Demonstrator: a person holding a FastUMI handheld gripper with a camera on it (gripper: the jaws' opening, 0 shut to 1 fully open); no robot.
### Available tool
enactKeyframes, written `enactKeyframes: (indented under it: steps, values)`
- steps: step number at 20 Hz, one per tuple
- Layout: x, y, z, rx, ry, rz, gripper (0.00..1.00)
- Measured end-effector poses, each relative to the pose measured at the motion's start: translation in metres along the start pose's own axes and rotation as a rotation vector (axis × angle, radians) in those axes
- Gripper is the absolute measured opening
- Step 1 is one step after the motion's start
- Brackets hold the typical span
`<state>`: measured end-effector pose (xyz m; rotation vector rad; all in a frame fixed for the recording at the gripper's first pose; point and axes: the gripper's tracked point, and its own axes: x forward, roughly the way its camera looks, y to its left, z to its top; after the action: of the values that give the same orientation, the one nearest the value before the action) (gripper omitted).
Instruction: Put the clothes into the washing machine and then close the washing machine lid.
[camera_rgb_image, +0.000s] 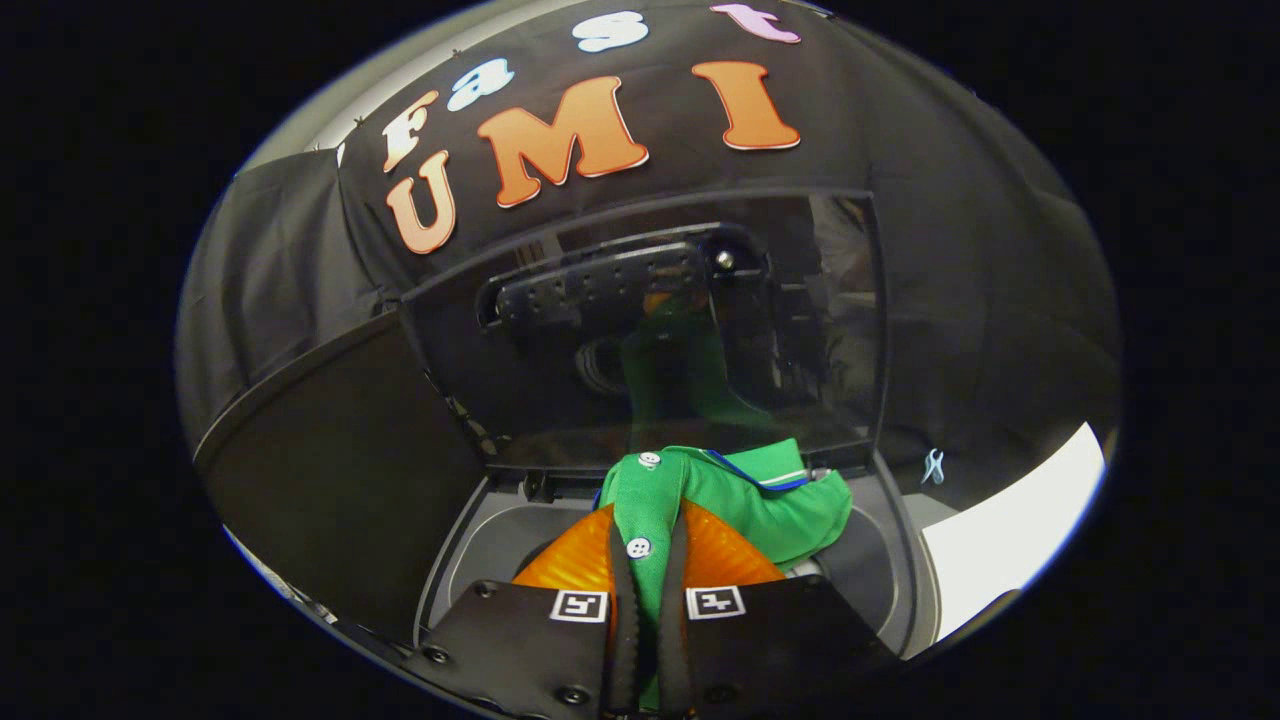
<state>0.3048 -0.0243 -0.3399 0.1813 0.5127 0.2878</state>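
Observation:
A green shirt (740, 500) with white buttons and a striped collar is pinched between my two fingers, and my gripper (648, 545) is shut on its button strip. The cloth bunches just ahead of the fingertips and hangs over the open top of the washing machine (880, 570). Directly beyond the shirt the machine's dark see-through lid (650, 330) stands raised and upright, mirroring the green cloth and the gripper. The drum itself is hidden under the shirt and my fingers.
The grey rim of the machine's opening (480, 540) curves around the fingers on both sides. A dark flat panel (340, 480) stands to the left of the machine. A white surface (1010, 540) lies to the right. Black cloth walls close the booth behind.

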Motion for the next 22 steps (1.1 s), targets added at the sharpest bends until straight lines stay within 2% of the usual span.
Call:
enactKeyframes:
  steps: [7,9,12,19,22]
  values:
    - [0.043,0.008,-0.061,0.052,0.224,-0.023,0.15]
    - [0.044,0.006,-0.089,0.094,0.317,-0.044,0.15]
    - [0.056,-0.004,-0.111,0.123,0.385,-0.096,0.15]
    - [0.072,-0.028,-0.122,0.077,0.468,-0.204,0.16]
    - [0.073,-0.030,-0.123,0.082,0.476,-0.209,0.27]
